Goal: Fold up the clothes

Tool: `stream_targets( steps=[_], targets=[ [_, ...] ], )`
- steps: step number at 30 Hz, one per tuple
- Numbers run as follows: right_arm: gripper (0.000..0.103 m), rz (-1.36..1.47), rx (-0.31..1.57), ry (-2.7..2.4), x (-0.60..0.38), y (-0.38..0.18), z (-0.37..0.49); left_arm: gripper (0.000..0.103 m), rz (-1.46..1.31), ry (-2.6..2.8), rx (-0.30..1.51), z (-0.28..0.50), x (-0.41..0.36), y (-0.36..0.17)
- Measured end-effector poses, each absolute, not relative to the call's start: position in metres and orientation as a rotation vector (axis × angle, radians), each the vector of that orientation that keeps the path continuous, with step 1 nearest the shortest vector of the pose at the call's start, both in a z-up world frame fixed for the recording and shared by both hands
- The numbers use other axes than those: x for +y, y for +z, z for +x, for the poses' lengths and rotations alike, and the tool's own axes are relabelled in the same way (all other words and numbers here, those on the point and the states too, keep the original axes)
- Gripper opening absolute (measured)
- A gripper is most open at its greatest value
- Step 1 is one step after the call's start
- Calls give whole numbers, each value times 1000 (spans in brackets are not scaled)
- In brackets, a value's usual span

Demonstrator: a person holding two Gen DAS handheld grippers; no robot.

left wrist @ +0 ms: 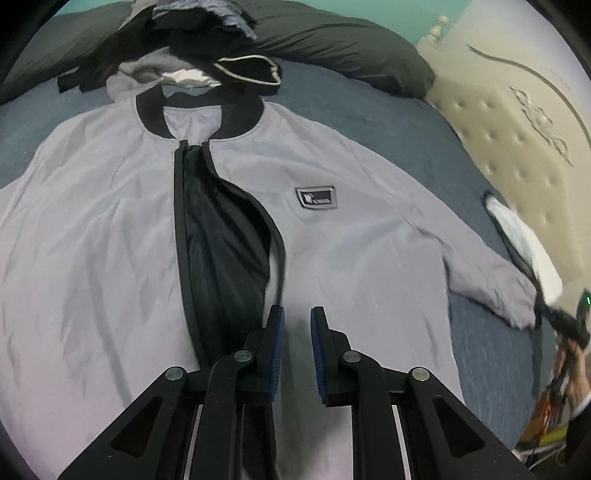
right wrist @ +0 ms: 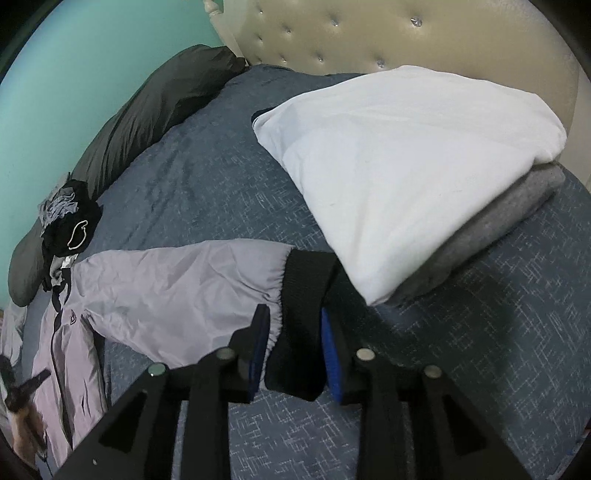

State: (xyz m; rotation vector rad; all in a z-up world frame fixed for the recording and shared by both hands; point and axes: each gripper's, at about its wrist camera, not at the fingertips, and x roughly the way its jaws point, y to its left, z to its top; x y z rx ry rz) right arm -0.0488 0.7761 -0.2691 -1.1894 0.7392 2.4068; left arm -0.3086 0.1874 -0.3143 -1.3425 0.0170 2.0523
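Note:
A light grey zip jacket [left wrist: 110, 229] with a black collar lies spread face up on the blue bed [left wrist: 332, 99]; its zip is partly undone and shows black lining. My left gripper [left wrist: 297, 317] hovers open over the jacket's lower front, just right of the zip, with nothing between its blue pads [left wrist: 279, 332]. In the right wrist view the jacket's sleeve [right wrist: 177, 288] stretches out to a black cuff [right wrist: 304, 284]. That cuff sits between the pads of my right gripper [right wrist: 293, 317], which is shut on it. The right gripper [left wrist: 569, 326] also shows at the left wrist view's far right edge.
A folded stack, white garment [right wrist: 406, 166] on a grey one [right wrist: 509, 214], lies just beyond the cuff by the tufted headboard [right wrist: 369, 33]. A dark pillow [right wrist: 147, 110] and a heap of dark clothes [right wrist: 70, 225] lie above the collar. Bare blue bedcover [right wrist: 480, 350] extends to the right.

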Motion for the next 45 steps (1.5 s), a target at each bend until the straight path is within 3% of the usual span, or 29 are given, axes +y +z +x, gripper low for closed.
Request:
stream_targets(
  steps=[4, 7, 10, 34, 45],
  targets=[
    [29, -1203, 711, 2412, 774, -273, -52, 15, -1358, 2053, -30, -326, 194, -323],
    [31, -1215, 692, 2418, 773, -276, -55, 4, -1350, 2049, -37, -330, 197, -325],
    [31, -1205, 710, 2411, 776, -280, -55, 3, -1353, 2059, -25, -332, 195, -326],
    [31, -1237, 715, 2441, 773, -282, -55, 3, -1551, 2074, -29, -352, 162, -355],
    [37, -1224, 758, 2434, 776, -287, -59, 6, -1464, 2140, -50, -351, 158, -323]
  ],
)
